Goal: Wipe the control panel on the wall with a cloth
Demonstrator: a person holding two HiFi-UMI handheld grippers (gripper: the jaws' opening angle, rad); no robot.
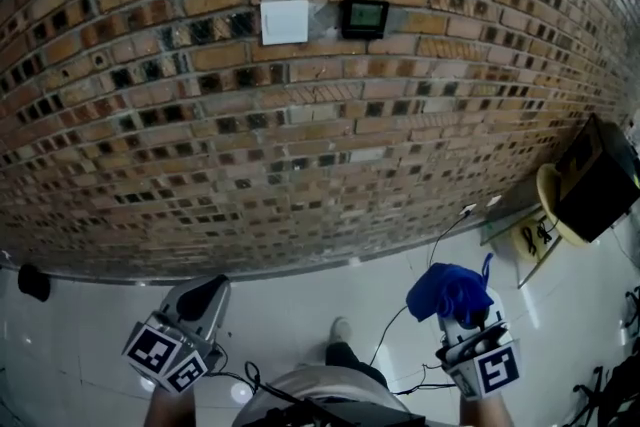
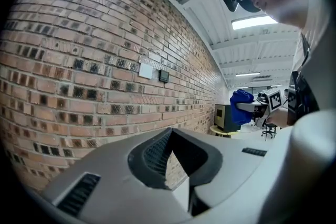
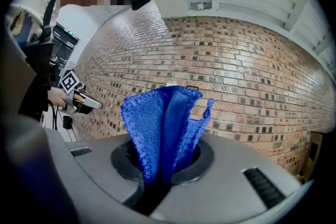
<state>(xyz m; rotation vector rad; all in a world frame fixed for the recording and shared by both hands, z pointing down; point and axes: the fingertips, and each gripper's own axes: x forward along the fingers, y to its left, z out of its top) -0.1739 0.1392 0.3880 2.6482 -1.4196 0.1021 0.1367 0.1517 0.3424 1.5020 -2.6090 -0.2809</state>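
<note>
On the brick wall (image 1: 300, 145) ahead of you, high up, sits one small dark square control panel (image 1: 363, 17), with one white square cover plate (image 1: 285, 21) just beside it on its left. Both are well apart from your two grippers, which hang low near your body.

Your right gripper (image 1: 460, 315) has its jaws clamped on the one bright blue woven cloth (image 3: 163, 123). The cloth stands up out of the jaws as a folded bunch, long axis pointing along the jaws toward the wall. Your left gripper (image 1: 205, 297) has its jaws together with nothing between them.

The control panel lies up and forward of the right gripper, slightly to its left. The right gripper is the nearer of the two and carries the cloth, so the reach falls to it. Judged from this, wiping has not yet begun: raise the cloth to panel height and keep clear of the white plate
</note>
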